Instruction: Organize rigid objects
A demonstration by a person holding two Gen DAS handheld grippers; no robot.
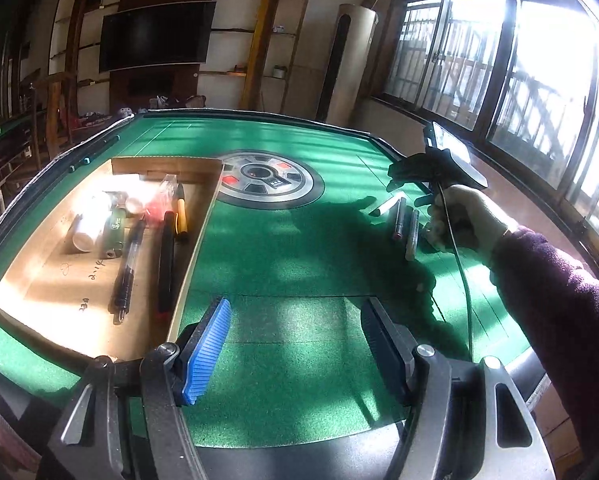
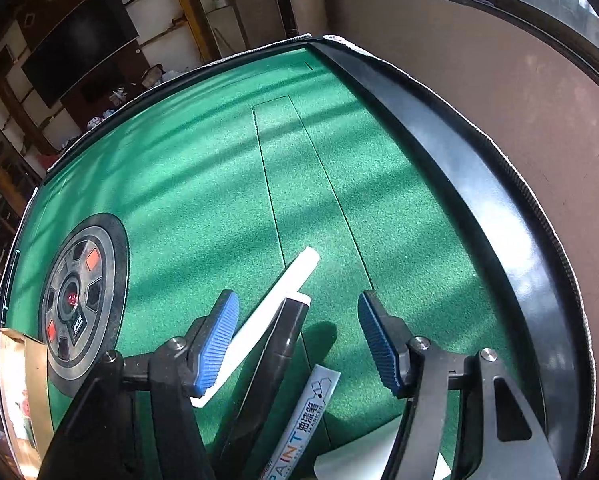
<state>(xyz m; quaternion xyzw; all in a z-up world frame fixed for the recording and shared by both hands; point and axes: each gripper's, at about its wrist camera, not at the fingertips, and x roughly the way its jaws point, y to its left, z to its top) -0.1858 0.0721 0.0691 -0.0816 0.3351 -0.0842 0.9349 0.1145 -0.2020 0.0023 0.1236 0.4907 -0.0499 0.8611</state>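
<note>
My left gripper (image 1: 295, 344) is open and empty, low over the green felt table beside a cardboard tray (image 1: 197, 236). The tray holds several pens, a black marker (image 1: 166, 256), a white tube (image 1: 89, 228) and a green cylinder (image 1: 113, 232). My right gripper (image 2: 297, 340) is open above three markers lying on the felt: a white one (image 2: 275, 300), a black one (image 2: 275, 356) and a white paint marker (image 2: 307, 412). The same markers show in the left wrist view (image 1: 403, 220) under the right gripper (image 1: 403, 184), held in a gloved hand.
A round control panel (image 1: 269, 178) sits in the table's centre; it also shows in the right wrist view (image 2: 79, 296). A raised black rim (image 2: 479, 184) borders the table. A white sheet (image 2: 363, 460) lies near the right gripper. Windows stand to the right.
</note>
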